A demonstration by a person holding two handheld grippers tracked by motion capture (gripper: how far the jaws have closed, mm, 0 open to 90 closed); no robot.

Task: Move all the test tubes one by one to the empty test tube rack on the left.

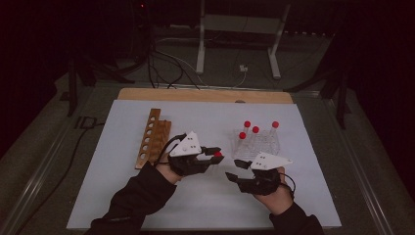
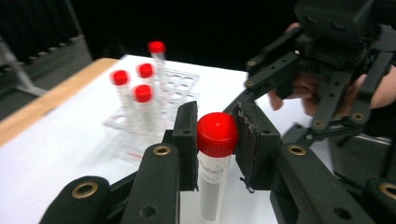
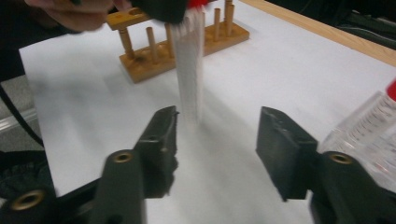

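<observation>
A white sheet (image 1: 147, 205) lies on the table (image 1: 49, 186), with a wooden board edge (image 1: 205, 95) showing along its far side. On the sheet's left part lies a wooden rack (image 1: 153, 137), running near to far. On the right part stands a clear rack (image 1: 259, 141) with four capped tubes (image 1: 247, 128) upright in it. Between the two racks, nearer the person, the left gripper (image 1: 216, 153) holds a tube (image 2: 215, 158) by its cap, and the right gripper (image 1: 235, 169) lies just to its right, in front of the clear rack.

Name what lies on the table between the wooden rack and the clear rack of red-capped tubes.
Only bare white sheet between wooden rack and clear rack, high view.
</observation>
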